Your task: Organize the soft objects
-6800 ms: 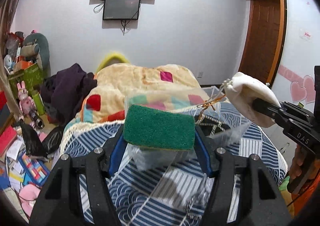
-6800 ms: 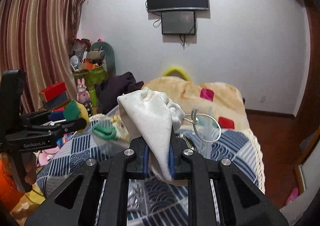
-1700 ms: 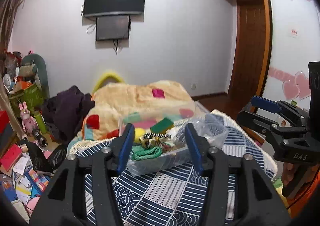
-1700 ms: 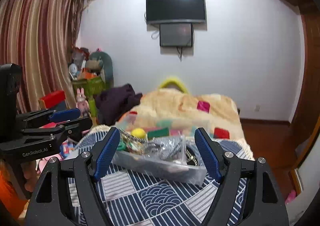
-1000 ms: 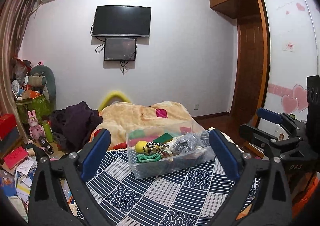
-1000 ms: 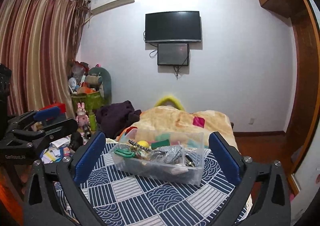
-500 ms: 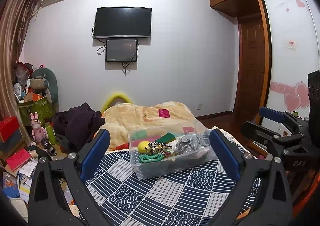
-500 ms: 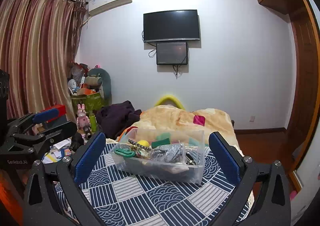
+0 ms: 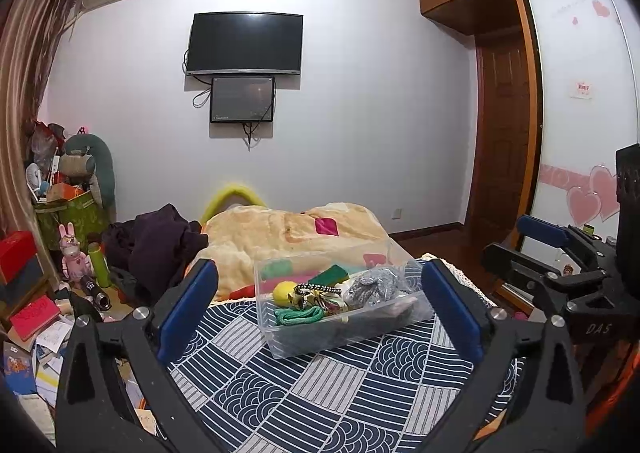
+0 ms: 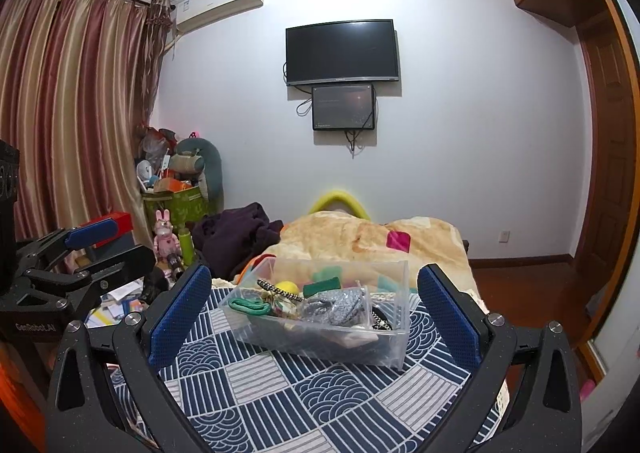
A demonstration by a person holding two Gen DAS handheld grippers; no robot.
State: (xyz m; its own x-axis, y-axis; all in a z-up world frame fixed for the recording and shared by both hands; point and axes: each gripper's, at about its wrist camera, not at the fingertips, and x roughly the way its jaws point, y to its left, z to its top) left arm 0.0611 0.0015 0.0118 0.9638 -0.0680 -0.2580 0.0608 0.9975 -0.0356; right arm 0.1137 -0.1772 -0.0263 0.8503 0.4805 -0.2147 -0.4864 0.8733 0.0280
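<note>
Both hand-held tools are spread wide and hold nothing: the left gripper (image 9: 320, 309) and the right gripper (image 10: 314, 313) each frame the clear plastic bin (image 10: 396, 341) at centre frame. It rests on the blue patterned cloth (image 9: 320, 393). Inside lie a yellow ball (image 9: 283, 287), green cord (image 9: 298, 316), a green sponge (image 9: 334, 275) and what looks like grey fabric (image 10: 340, 305).
</note>
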